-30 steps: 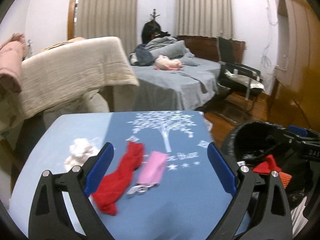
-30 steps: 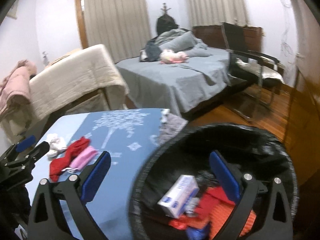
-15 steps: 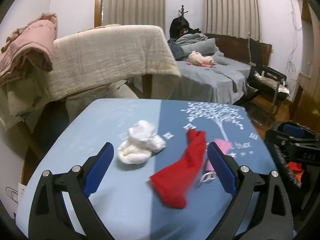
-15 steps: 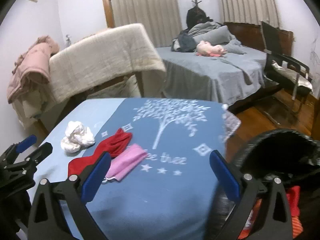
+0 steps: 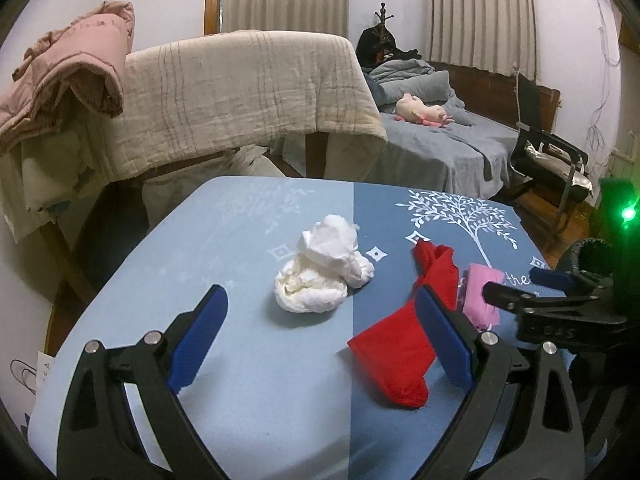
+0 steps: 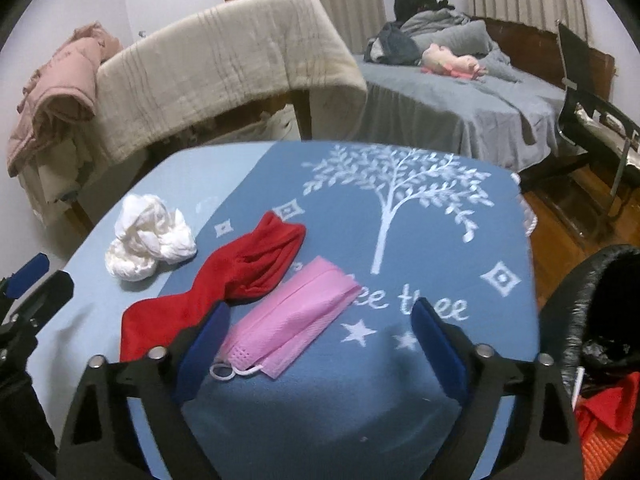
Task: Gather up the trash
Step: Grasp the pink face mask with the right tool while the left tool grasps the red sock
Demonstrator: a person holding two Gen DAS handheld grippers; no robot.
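A: Table edges and free room?

B: A blue tablecloth (image 6: 400, 240) with a white tree print is seen covering the table; its right edge drops to wooden floor, its far edge faces a draped beige blanket (image 5: 248, 92). Bare cloth is noted in front of the left gripper (image 5: 320, 336) and around the tree print ahead of the right gripper (image 6: 320, 344).

A: Fingers?

B: Both pairs are held wide apart, nothing between them.

A: Trash on the table?

B: Three items are logged on the left part. A crumpled white tissue (image 5: 324, 276) lies furthest left, apart from the rest. A red sock (image 6: 216, 280) is stretched beside it, and a pink face mask (image 6: 288, 316) is laid against the sock's right side, just ahead of the right gripper's left finger.

A: Containers?

B: A black-lined trash bin (image 6: 592, 300) is seen past the table's right edge; red and orange scraps (image 6: 604, 420) are visible inside.
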